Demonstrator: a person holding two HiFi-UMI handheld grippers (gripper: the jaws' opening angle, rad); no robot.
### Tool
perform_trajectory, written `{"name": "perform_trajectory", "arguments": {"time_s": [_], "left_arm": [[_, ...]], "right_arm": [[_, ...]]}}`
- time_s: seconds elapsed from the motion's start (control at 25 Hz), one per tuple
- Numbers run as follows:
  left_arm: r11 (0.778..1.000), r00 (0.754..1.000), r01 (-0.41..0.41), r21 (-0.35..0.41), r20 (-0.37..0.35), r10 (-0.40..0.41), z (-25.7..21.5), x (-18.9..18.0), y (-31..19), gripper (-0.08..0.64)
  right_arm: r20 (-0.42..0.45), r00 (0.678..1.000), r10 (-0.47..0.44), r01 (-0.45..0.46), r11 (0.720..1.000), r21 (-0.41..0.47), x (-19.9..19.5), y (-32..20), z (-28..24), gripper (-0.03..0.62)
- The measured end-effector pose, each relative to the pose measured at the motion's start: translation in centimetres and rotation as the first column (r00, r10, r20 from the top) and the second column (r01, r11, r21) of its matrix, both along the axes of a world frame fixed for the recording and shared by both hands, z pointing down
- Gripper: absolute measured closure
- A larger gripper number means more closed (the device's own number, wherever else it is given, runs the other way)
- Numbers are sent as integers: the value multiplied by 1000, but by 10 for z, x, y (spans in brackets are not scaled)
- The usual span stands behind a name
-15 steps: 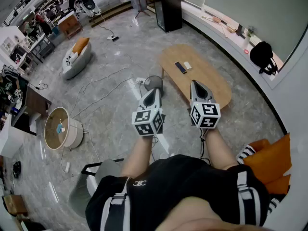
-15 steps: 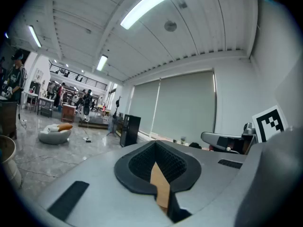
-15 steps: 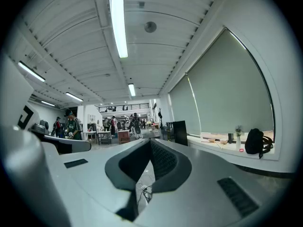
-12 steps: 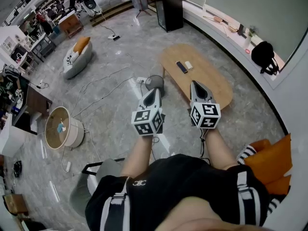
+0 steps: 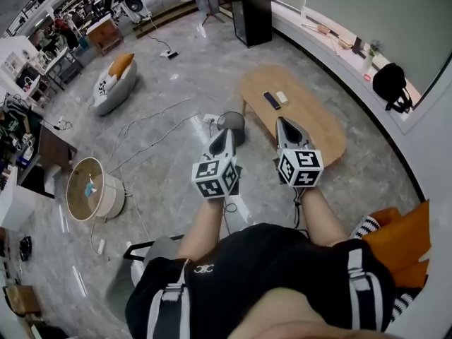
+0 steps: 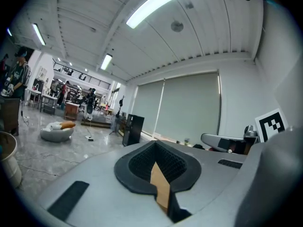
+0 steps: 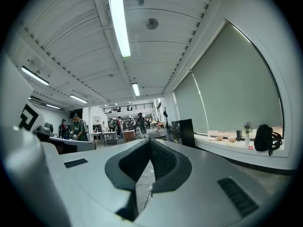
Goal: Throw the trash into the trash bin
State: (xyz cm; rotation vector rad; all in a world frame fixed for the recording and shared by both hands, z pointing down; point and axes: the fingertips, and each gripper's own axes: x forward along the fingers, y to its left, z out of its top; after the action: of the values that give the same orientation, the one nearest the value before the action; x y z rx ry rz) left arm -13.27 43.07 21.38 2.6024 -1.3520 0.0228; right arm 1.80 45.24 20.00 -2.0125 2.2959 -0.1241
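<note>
Far left on the floor stands a round drum-shaped stand (image 5: pixel 111 198), well apart from anything I need, and loose cables (image 5: pixel 152 136) trail across the floor between it and me. My left claw (image 5: pixel 225 135) is pressed together; in the left gripper view a tan sliver shows in the slit between its tips (image 6: pixel 159 176), and I cannot tell whether that is a pinched scrap or wood seen through the gap. Just beyond this claw's tip sits the trash bin (image 5: pixel 231 121), a dark round basket on the floor, just beside the near left end of the table (image 5: pixel 314 129). My right claw (image 5: pixel 282 123) is also pressed together and empty, with only floor and a cable showing through its slit (image 7: pixel 142 176). It hangs over the table's near edge. Farther along the tabletop lie a dark remote (image 5: pixel 272 100) and, to its right, a small white piece (image 5: pixel 282 97), which I judge may be the trash. Both lie lengthwise away from me, beyond the right claw and slightly left of it. So the right claw is nearer the piece and the left nearer the bin, with nothing standing between. A black backpack (image 5: pixel 390 85) rests on the far-right ledge, out of the way.
</note>
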Motion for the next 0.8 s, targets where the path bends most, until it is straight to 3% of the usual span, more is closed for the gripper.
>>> {"name": "perform_trajectory", "arguments": {"time_s": [0.4, 0.8], "left_arm": [[999, 999, -38, -13, 9, 38, 14, -40, -29, 548], [999, 1000, -17, -37, 16, 17, 30, -86, -57, 548]], "right_arm": [[-16, 1000, 7, -8, 999, -31, -48, -36, 13, 581], [-12, 1000, -3, 3, 1000, -26, -81, -67, 19, 581]]}}
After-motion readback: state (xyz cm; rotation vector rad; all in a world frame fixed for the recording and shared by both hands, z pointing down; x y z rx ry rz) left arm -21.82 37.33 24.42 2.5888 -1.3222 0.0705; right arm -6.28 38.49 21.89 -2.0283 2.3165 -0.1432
